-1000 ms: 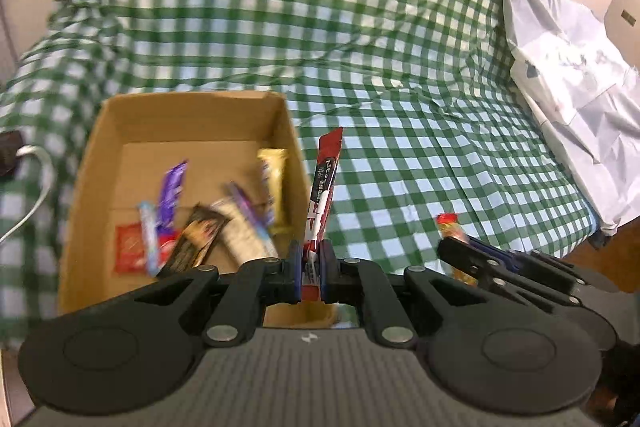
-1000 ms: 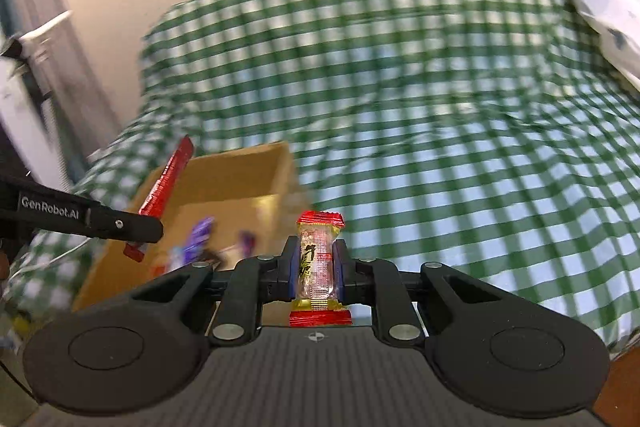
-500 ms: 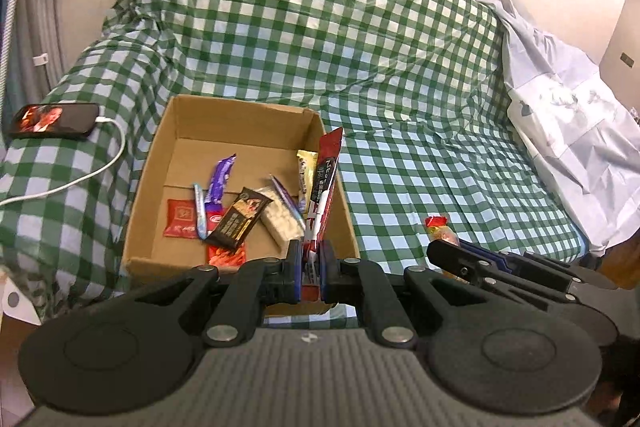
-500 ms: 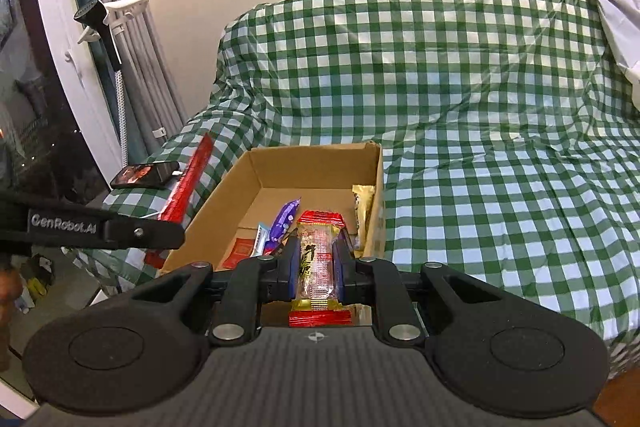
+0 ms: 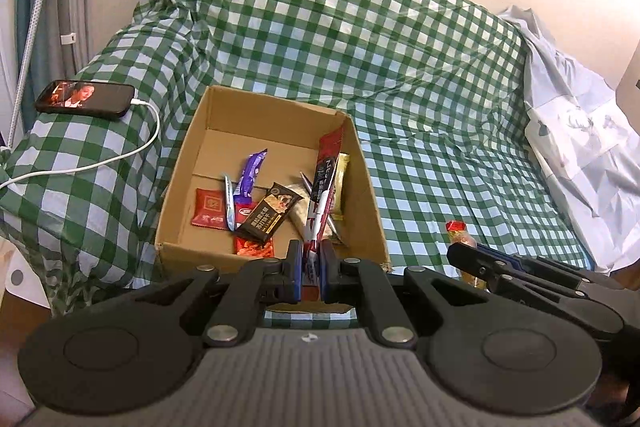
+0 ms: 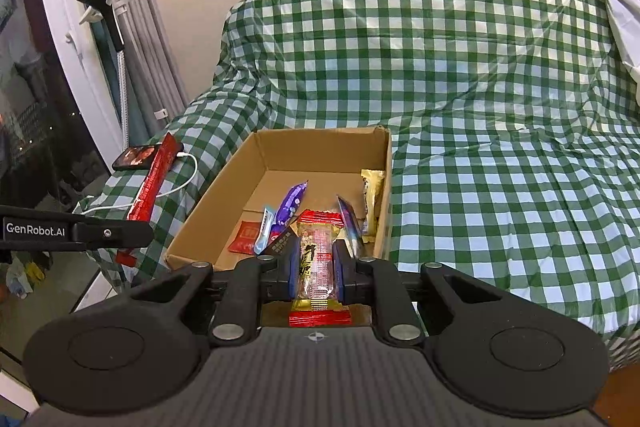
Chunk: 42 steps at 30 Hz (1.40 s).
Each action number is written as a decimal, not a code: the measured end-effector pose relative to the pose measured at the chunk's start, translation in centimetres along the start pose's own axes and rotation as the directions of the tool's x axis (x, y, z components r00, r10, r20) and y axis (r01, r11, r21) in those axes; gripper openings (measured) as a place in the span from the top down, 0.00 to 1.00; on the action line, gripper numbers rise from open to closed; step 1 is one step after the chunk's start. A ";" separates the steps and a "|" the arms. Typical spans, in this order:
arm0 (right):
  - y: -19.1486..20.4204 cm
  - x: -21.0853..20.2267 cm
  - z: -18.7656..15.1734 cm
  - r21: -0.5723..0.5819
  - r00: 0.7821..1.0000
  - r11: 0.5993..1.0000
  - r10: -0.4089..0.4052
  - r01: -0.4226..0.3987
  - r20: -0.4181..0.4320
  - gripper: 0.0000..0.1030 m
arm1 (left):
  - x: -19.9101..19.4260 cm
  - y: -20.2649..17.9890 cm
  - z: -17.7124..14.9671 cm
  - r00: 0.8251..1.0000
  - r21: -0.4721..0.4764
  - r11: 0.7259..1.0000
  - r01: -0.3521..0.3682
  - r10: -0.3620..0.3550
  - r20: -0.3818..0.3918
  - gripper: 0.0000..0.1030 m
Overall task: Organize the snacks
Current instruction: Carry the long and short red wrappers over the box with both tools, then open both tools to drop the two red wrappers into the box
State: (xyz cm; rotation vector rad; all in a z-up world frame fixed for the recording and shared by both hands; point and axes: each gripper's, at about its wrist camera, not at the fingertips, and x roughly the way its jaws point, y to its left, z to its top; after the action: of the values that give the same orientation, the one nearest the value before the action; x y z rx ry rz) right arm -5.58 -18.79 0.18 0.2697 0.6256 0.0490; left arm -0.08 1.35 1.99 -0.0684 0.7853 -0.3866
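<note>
An open cardboard box (image 5: 362,169) (image 6: 208,203) sits on a green checked sofa cover and holds several snack packets, among them a purple one (image 5: 251,173) and a black bar (image 5: 269,211). My left gripper (image 5: 308,261) is shut on a long red stick packet (image 5: 325,183), which stands upright just in front of the box's near wall. My right gripper (image 6: 316,263) is shut on a clear candy bar with red ends (image 6: 317,259), also short of the box's near edge. From the right wrist view the left gripper (image 6: 136,231) and its red stick (image 6: 154,181) show at the left.
A phone (image 5: 86,98) with a lit screen and a white cable (image 5: 100,159) lies on the sofa arm left of the box. A pale crumpled sheet (image 5: 580,131) covers the sofa's right end. Curtains and a white stand (image 6: 116,3) are at the far left.
Both grippers have pulled back and risen from the sofa with their snacks still held. The box now lies farther away and fully in view, and the phone has come into sight.
</note>
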 end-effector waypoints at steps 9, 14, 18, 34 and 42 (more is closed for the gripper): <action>0.4 2.6 0.9 -0.021 0.999 1.000 -0.004 0.004 -0.044 0.83 | 2.1 1.5 1.3 1.000 -0.021 0.999 -0.028 0.028 -0.013 0.92; 0.6 4.4 2.1 -0.037 0.999 0.999 0.002 -0.004 -0.053 0.83 | 3.7 2.4 2.8 0.998 -0.028 0.998 -0.053 0.052 -0.019 0.92; 0.6 6.1 3.2 -0.041 0.998 0.999 0.006 -0.009 -0.064 0.83 | 5.1 3.0 4.0 0.998 -0.030 0.997 -0.066 0.066 -0.025 0.92; -0.7 14.7 6.0 -0.018 0.992 1.000 0.000 -0.003 -0.126 0.83 | 13.2 4.0 8.0 0.991 -0.015 0.994 -0.104 0.102 -0.087 0.92; -1.7 18.9 6.5 0.003 0.985 1.000 0.000 0.000 -0.172 0.83 | 17.8 4.6 9.0 0.984 -0.003 0.993 -0.117 0.116 -0.135 0.92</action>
State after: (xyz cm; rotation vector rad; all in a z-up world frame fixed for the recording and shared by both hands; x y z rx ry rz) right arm 13.54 -19.58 -6.01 0.2698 0.7978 0.0718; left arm 19.05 -1.57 -4.60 -0.0063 0.9204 -0.2778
